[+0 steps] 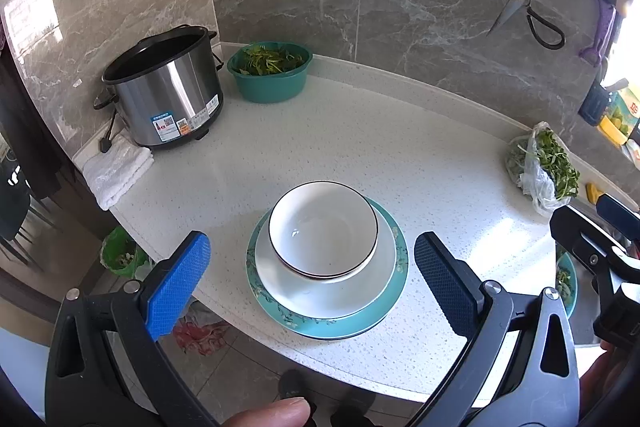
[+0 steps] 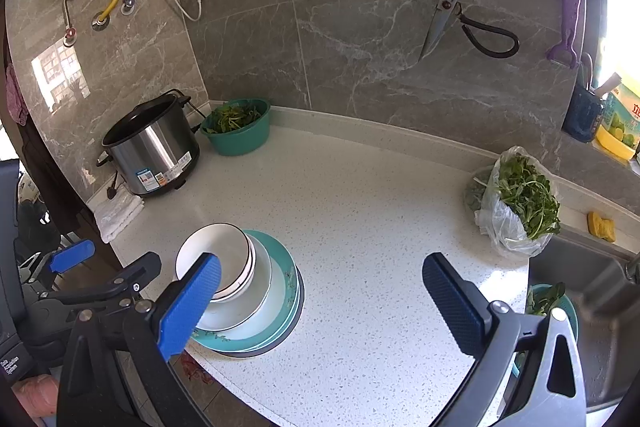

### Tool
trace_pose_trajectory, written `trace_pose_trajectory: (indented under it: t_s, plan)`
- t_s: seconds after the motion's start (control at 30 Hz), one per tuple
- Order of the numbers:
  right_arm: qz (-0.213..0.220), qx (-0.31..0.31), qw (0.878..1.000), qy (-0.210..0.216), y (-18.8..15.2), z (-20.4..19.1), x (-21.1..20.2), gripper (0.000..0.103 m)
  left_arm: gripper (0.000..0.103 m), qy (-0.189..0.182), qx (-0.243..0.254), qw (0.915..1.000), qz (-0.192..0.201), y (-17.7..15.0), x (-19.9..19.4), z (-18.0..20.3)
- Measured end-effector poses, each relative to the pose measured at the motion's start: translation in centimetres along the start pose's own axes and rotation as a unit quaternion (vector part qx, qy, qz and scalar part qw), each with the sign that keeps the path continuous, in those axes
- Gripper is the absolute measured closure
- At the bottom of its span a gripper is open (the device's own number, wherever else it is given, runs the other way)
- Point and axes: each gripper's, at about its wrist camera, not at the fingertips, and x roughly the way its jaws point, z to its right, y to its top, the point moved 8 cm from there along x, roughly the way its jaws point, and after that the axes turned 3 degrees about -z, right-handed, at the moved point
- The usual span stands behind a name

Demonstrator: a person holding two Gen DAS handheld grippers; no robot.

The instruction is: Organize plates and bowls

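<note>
Left gripper (image 1: 312,283) spread wide, holding nothing, straight behind bowl (image 1: 323,229). Bowl sits on white plate (image 1: 380,279), on teal plate (image 1: 352,327), near surface (image 1: 360,147) front edge. Right gripper (image 2: 320,299) spread too, empty, stack off to its left. Left gripper nearer.

Left claw (image 1: 312,269) first: two black moulded arms with triangular cut-outs, each tipped by a blue pad with a fine cross-hatched grip, the left pad (image 1: 178,283) bright blue, the right one darker in shade. Silver round-headed screws sit at the pivots just behind the pads. Right claw (image 2: 320,301) is built the same: black frame, textured blue pads, shiny screw heads at the joints. White lettering marks a black part below the left claw in the right wrist view, too small to read.
</note>
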Motion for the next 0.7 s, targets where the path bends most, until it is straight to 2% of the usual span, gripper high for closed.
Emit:
trace_pose_trajectory:
  t_s: [0.7]
  plan:
    - [-0.001, 0.000, 1.000, 0.001, -0.06, -0.16, 0.09, 0.000, 0.000, 0.000, 0.000, 1.0000, -0.001, -0.32, 0.01, -0.06]
